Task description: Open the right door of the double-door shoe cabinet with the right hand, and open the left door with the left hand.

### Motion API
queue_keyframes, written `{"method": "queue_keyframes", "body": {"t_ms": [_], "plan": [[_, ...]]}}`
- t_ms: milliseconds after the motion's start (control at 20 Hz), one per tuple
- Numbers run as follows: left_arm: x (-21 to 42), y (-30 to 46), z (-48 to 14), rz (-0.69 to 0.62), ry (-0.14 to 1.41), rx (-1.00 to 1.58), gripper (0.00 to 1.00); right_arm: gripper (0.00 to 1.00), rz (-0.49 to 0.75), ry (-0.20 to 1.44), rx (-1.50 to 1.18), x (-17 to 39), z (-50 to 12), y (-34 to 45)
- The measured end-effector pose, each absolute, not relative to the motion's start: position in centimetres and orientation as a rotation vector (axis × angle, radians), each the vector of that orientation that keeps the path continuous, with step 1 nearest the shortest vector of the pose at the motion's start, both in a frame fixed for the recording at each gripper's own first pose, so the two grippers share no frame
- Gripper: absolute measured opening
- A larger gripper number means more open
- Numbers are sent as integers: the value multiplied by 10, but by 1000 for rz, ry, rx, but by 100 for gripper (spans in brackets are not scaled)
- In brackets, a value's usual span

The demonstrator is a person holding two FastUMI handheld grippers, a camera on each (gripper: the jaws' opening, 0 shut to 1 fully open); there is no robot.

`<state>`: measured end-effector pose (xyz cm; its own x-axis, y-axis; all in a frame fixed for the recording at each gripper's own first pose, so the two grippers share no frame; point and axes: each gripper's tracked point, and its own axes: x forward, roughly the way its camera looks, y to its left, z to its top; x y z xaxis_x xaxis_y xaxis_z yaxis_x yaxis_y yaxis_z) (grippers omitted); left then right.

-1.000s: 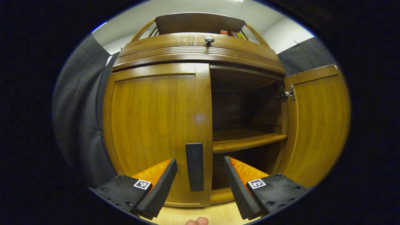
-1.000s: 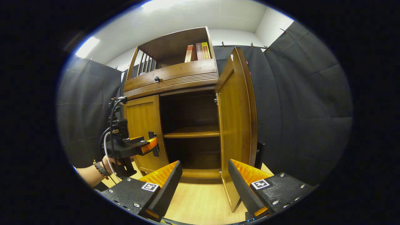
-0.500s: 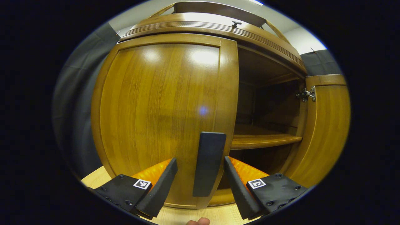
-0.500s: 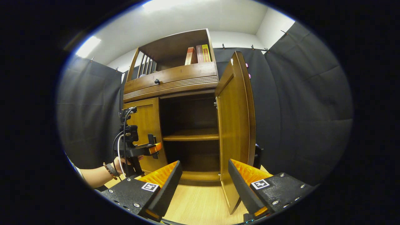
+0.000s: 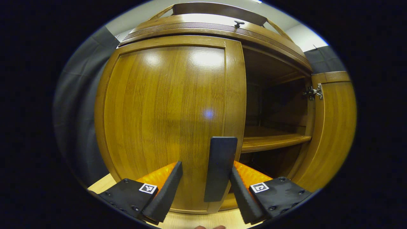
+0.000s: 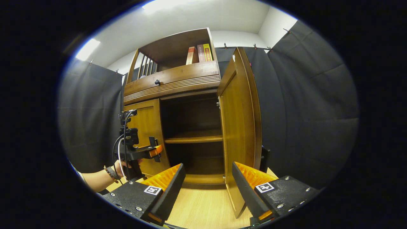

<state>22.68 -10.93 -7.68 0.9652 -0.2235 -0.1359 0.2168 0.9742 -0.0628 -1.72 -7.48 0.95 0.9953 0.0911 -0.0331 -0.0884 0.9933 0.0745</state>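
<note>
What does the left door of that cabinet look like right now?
The left door is glossy brown wood, a flat panel in a frame, and looks shut or nearly so. A dark upright handle sits by its inner edge, between the open fingers of the left gripper; one finger seems close against it. The right door stands wide open.

Left gripper [image 5: 203, 187] spread wide around the dark handle [image 5: 220, 168] of the closed left door [image 5: 165, 121]
</note>
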Motion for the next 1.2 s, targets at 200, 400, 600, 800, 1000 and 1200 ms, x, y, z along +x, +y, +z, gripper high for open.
{"method": "queue_keyframes", "body": {"t_ms": [200, 400, 600, 800, 1000, 1200], "plan": [[225, -123, -76, -249, 137, -83, 69, 100, 85, 46, 66, -18, 7, -76], [223, -127, -76, -261, 139, -66, 43, 92, 79, 43, 67, -20, 9, -78], [218, -124, -79, -254, 159, -86, 39, 92, 82, 52, 69, -25, 6, -73], [194, -116, -80, -232, 165, -53, 40, 92, 76, 69, 46, -30, -2, -71], [163, -103, -74, -233, 162, -65, 39, 92, 73, 87, 30, -34, -10, -73], [130, -80, -68, -193, 162, -80, 38, 92, 58, 103, 30, -33, -19, -76]]}}
